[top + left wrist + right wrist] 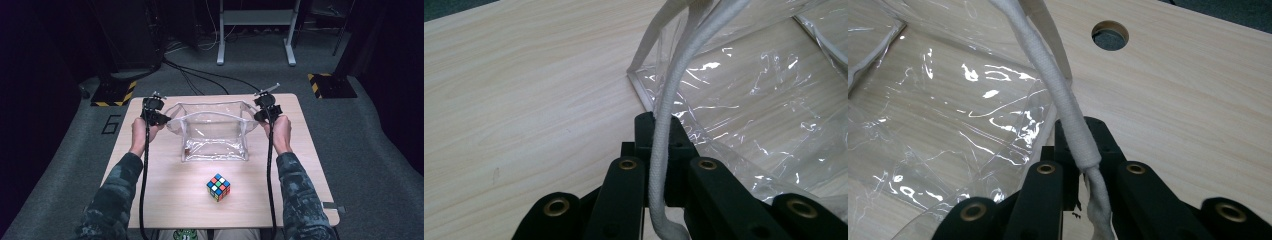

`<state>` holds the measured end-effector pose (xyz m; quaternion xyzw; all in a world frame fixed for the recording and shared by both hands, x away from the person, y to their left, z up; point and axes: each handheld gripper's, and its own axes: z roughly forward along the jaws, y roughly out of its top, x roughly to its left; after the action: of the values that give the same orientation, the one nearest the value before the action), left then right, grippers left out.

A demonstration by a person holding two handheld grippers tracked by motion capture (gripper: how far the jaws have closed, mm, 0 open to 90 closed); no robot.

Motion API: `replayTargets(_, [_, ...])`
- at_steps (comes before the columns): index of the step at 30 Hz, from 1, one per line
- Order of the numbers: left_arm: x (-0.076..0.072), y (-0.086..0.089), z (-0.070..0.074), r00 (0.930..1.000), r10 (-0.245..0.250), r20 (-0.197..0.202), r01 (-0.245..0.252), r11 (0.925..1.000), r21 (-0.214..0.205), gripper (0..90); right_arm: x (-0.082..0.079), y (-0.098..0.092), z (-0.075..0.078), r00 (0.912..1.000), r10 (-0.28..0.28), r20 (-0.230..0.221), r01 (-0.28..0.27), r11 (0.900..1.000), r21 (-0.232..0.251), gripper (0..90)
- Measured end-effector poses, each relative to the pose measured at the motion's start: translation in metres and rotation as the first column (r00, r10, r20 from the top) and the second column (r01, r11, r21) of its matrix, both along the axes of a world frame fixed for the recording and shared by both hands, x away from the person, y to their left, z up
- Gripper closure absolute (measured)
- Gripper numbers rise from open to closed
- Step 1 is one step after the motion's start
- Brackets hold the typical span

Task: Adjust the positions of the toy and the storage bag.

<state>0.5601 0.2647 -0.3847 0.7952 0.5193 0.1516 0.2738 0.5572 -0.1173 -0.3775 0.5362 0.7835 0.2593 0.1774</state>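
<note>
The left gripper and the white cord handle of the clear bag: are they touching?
Touching. In the left gripper view, the white cord handle runs between the closed jaws of the left gripper, which pinch it beside the clear bag.

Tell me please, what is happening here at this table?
A person holds a clear plastic bag open on the wooden table. The left gripper is shut on a white handle cord at one side of the bag, and the right gripper is shut on the cord at the other side. A colourful puzzle cube sits on the table in front of the bag, not yet touched.
</note>
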Motion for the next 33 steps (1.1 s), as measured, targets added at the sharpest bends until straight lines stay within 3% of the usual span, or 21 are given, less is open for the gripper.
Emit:
replayTargets(4, [0.001, 0.000, 0.000, 0.9999, 0.008, 0.009, -0.008, 0.9998, 0.017, 85.2, 0.000, 0.001, 0.000, 0.9999, 0.002, 0.012, -0.002, 1.0000, 0.001, 83.9])
replayTargets(9, [0.000, -0.002, 0.001, 0.9994, 0.017, 0.030, -0.018, 0.9991, 0.039, 77.4, -0.001, -0.003, -0.003, 0.9996, -0.018, 0.023, 0.016, 0.9979, 0.062, 78.6])
replayTargets(12, [-0.001, -0.003, 0.004, 0.9980, 0.032, 0.055, -0.035, 0.9977, 0.058, 66.1, -0.002, -0.004, -0.003, 0.9995, -0.019, 0.024, 0.017, 0.9970, 0.076, 73.9])
replayTargets(15, [-0.002, -0.005, 0.004, 0.9948, 0.056, 0.085, -0.062, 0.9956, 0.070, 48.2, -0.003, -0.004, -0.002, 0.9997, -0.011, 0.022, 0.009, 0.9969, 0.079, 63.7])
replayTargets(22, [-0.008, -0.004, 0.010, 0.9907, 0.064, 0.120, -0.070, 0.9967, 0.042, 20.2, -0.009, -0.003, 0.004, 0.9984, -0.018, 0.053, 0.012, 0.9923, 0.124, 30.2])
replayTargets(27, [-0.016, -0.001, 0.018, 0.9845, 0.066, 0.163, -0.068, 0.9976, 0.008, 12.9, -0.021, -0.006, 0.012, 0.9949, -0.002, 0.101, -0.014, 0.9873, 0.158, 17.5])
replayTargets(33, [-0.032, 0.008, 0.027, 0.9802, 0.055, 0.190, -0.046, 0.9976, -0.052, 6.6, -0.040, -0.009, 0.022, 0.9875, 0.026, 0.156, -0.053, 0.9829, 0.176, 10.6])
